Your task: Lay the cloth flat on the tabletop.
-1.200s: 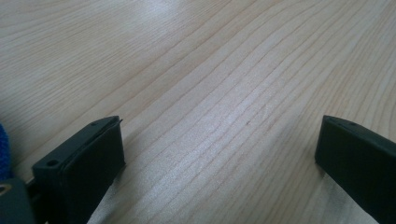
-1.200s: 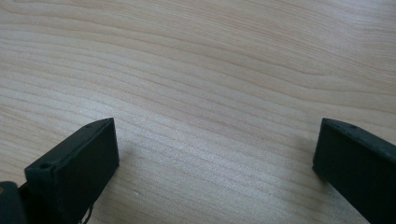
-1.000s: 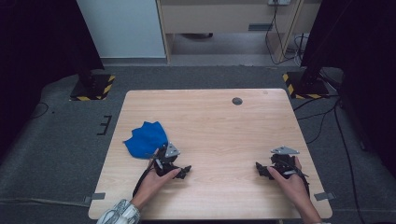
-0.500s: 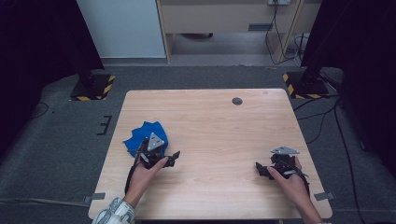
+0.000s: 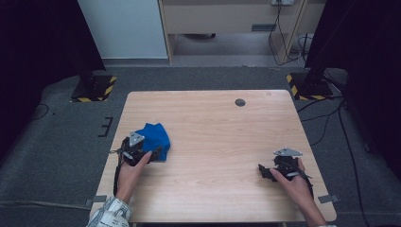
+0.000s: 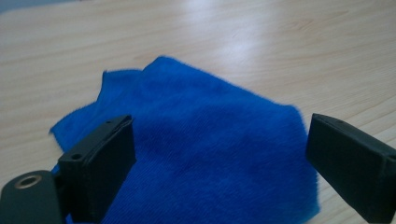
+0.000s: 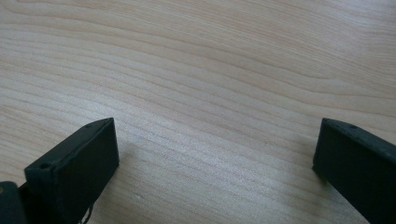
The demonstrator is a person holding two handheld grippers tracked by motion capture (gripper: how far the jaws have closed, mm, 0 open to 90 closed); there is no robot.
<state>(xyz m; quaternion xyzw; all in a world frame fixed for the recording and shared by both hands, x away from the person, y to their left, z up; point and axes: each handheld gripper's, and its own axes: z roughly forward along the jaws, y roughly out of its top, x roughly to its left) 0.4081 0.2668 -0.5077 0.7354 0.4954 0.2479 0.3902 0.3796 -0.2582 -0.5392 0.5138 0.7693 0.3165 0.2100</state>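
Observation:
A crumpled blue cloth lies on the left side of the wooden table. My left gripper hovers at the cloth's near edge, partly over it. In the left gripper view the blue cloth spreads between and beyond the two wide-apart jaws, and my left gripper is open with nothing clamped. My right gripper rests near the table's right front, far from the cloth. It is open over bare wood, as the right gripper view shows.
A small dark round hole sits near the table's far edge. Black stands with yellow-striped bases flank the table on the floor. Cables trail at the right.
My left gripper has moved left and away from me, from bare wood onto the near edge of the blue cloth. The right gripper has stayed put.

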